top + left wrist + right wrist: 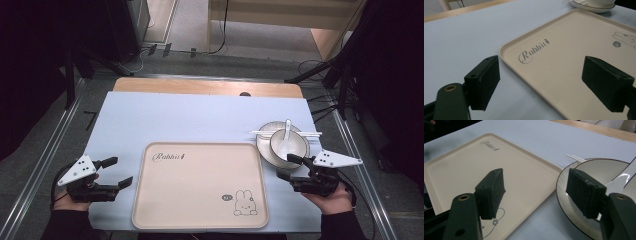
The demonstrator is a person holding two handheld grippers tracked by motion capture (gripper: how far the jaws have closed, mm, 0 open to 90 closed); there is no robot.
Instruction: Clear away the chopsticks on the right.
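Cream tray (200, 185) lay bare | plate (265, 150), bowl (295, 147), spoon (286, 136), chopsticks (306, 133) sat beside it, nothing loaded | right gripper (289, 166) wide, empty, by the plate rim | left gripper (119, 172) wide, idle.

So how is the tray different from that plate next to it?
The tray is beige and rectangular with rounded corners; the plate is white and round. The tray carries nothing but a printed rabbit, while the plate holds a bowl with a spoon. Both lie flat on the table.
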